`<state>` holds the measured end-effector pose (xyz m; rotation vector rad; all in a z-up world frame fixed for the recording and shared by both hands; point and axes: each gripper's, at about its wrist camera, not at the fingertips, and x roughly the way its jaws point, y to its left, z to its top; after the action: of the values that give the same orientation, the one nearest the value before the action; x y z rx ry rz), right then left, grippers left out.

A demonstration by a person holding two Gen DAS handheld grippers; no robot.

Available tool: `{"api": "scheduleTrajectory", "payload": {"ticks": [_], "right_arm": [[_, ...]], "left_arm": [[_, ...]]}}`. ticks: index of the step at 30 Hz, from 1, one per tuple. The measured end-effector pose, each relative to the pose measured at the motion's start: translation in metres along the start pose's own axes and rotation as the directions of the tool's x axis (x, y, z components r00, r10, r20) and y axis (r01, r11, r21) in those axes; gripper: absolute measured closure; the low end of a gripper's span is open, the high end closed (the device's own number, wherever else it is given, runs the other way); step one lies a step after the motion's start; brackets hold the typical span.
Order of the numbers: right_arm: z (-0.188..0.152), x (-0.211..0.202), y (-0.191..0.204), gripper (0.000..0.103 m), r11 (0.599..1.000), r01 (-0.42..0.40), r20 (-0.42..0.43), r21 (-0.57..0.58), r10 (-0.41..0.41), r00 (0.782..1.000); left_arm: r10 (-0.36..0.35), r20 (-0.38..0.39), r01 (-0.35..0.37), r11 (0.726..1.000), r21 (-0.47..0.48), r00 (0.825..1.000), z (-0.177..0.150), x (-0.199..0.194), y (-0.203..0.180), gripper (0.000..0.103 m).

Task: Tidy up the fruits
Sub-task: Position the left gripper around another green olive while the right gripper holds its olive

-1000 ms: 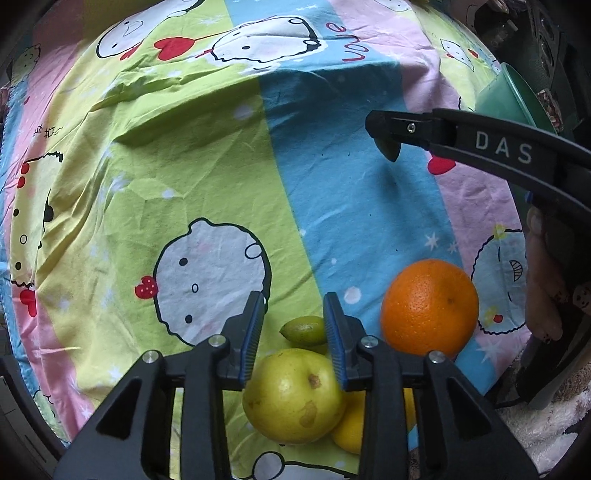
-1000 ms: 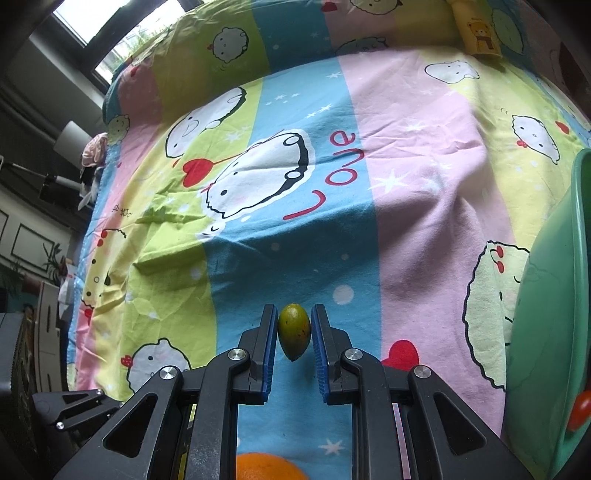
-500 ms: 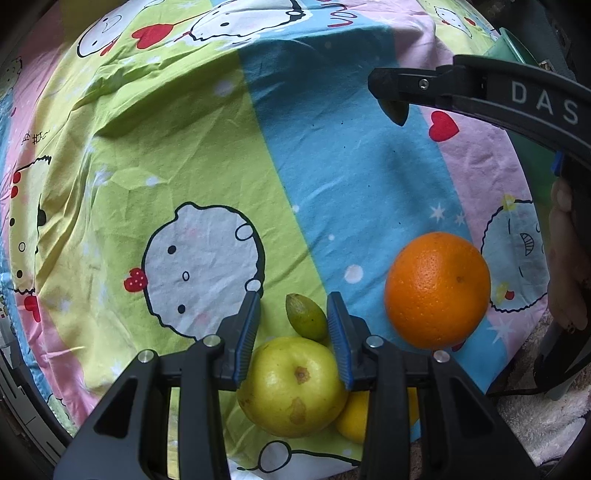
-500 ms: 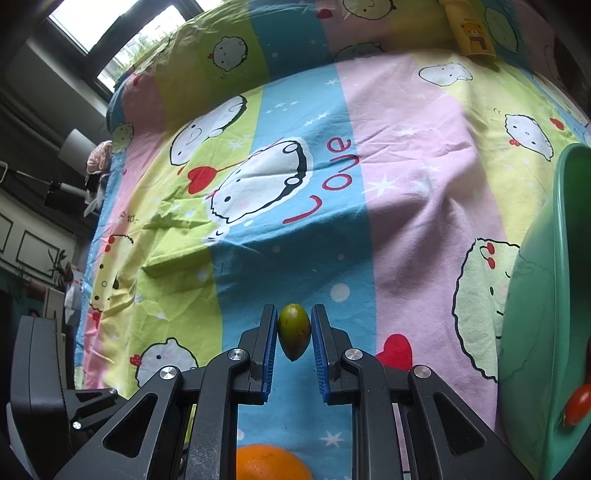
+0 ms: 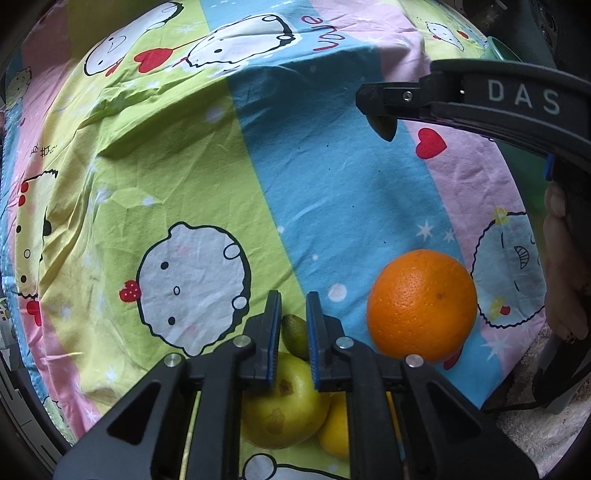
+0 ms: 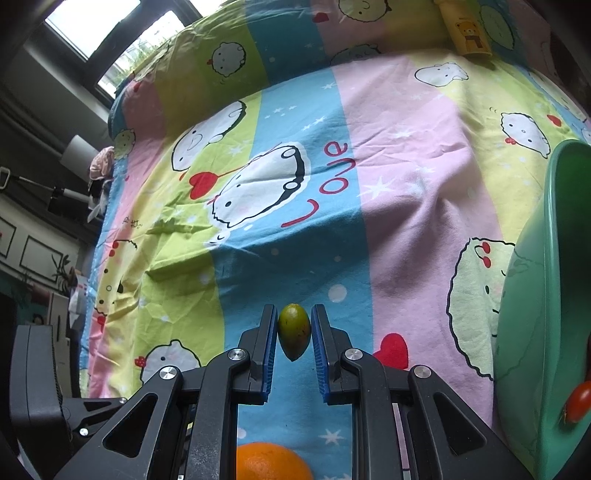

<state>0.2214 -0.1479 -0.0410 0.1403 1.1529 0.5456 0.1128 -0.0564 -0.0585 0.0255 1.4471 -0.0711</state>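
Note:
My right gripper [image 6: 293,325] is shut on a small green oval fruit [image 6: 293,330] and holds it above the bed sheet, left of the green basin [image 6: 543,302]. My left gripper [image 5: 293,325] has closed around another small green oval fruit [image 5: 294,336] lying on the sheet. A yellow-green apple [image 5: 284,406] and a yellow lemon [image 5: 334,424] lie under its fingers. An orange [image 5: 423,304] lies to its right and also shows in the right wrist view [image 6: 271,461]. The right gripper's body [image 5: 480,98] hangs at the upper right of the left wrist view.
The colourful cartoon bed sheet [image 6: 388,166] covers the whole surface. A red cherry tomato [image 6: 576,400] lies in the basin. A yellow box [image 6: 467,29] lies at the far edge. The sheet's near edge drops off behind the fruits.
My left gripper's fingers have narrowed from wide open to closing around the small green fruit on the sheet. My right gripper has moved slightly toward the basin with its fruit.

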Motion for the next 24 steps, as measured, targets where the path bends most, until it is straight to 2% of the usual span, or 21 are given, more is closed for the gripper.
{"api": "scheduleTrajectory", "payload": {"ticks": [2,8,10,12,18,22,24], "right_arm": [[0.0,0.0,-0.001,0.083,1.0,0.002,-0.001,0.004,-0.002,1.0],[-0.001,-0.003,-0.003,0.083,1.0,-0.01,0.001,0.011,0.01,1.0],[-0.001,-0.004,-0.004,0.083,1.0,-0.012,0.003,0.012,0.012,1.0],[0.0,-0.005,-0.005,0.083,1.0,-0.017,0.006,0.017,0.017,1.0],[0.0,-0.007,-0.007,0.083,0.999,-0.026,0.012,0.026,0.026,1.0],[0.0,-0.008,-0.008,0.083,0.999,-0.028,0.014,0.032,0.027,1.0],[-0.001,-0.008,-0.01,0.083,0.999,-0.028,0.013,0.036,0.027,1.0]], "left_arm": [[0.017,-0.003,-0.017,1.0,0.005,1.0,-0.001,0.001,-0.003,0.09],[0.007,-0.04,-0.009,0.999,-0.038,0.999,-0.001,-0.002,0.004,0.087],[0.006,-0.057,-0.008,0.999,-0.038,0.998,-0.003,-0.005,0.005,0.071],[-0.005,-0.069,0.002,0.999,-0.033,0.998,-0.004,-0.008,0.005,0.063],[-0.006,-0.113,0.001,0.999,-0.042,0.994,-0.013,0.001,0.011,0.062],[-0.01,-0.148,0.005,0.999,-0.032,0.989,-0.006,0.012,0.009,0.062],[0.037,-0.19,-0.035,0.999,0.015,0.981,0.002,0.021,0.007,0.063]]}}
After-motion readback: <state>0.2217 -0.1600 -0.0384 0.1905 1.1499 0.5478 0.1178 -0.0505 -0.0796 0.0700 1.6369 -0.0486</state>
